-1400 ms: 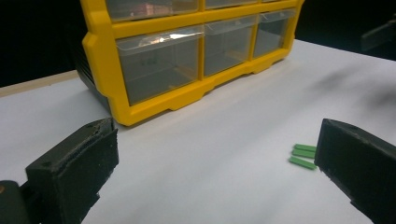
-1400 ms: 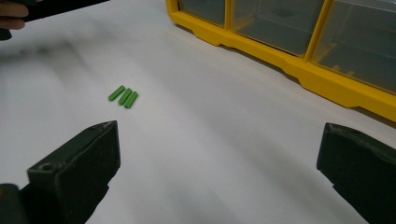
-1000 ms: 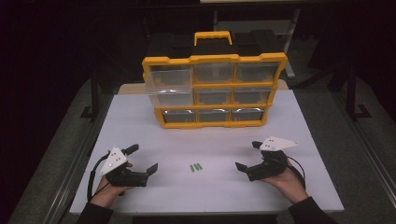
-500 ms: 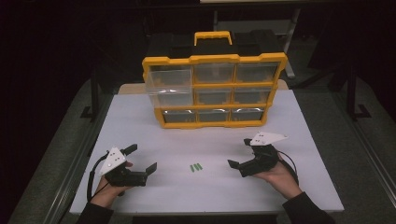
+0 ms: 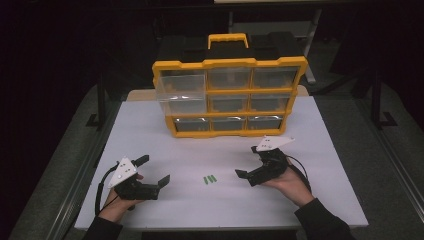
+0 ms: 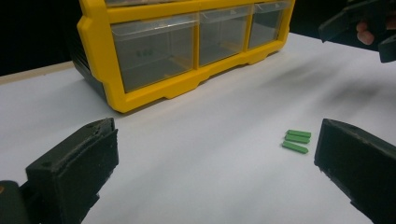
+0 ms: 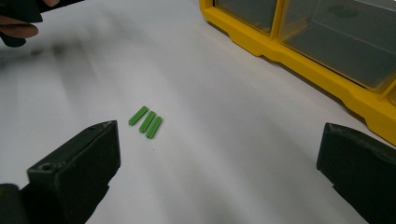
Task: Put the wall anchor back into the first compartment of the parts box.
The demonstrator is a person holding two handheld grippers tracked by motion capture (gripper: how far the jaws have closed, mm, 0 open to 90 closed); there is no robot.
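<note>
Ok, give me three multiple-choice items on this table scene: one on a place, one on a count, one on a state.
1. Where do the green sticks lie?
A. On the white table between the two hand-held grippers
B. Inside a drawer
C. On top of the organiser's handle

2. How many green sticks are there?
A. One
B. Three
C. Five

3. How stand the jaws of the right hand-held gripper?
A. Shut on a stick
B. Shut on nothing
C. Open, holding nothing

Answers:
1 A: the high view shows them on the bare tabletop, between the left hand-held gripper and the right one, in front of the yellow organiser.
2 B: the right gripper view shows three side by side.
3 C: its two black jaws stand wide apart with only table between them.
</note>
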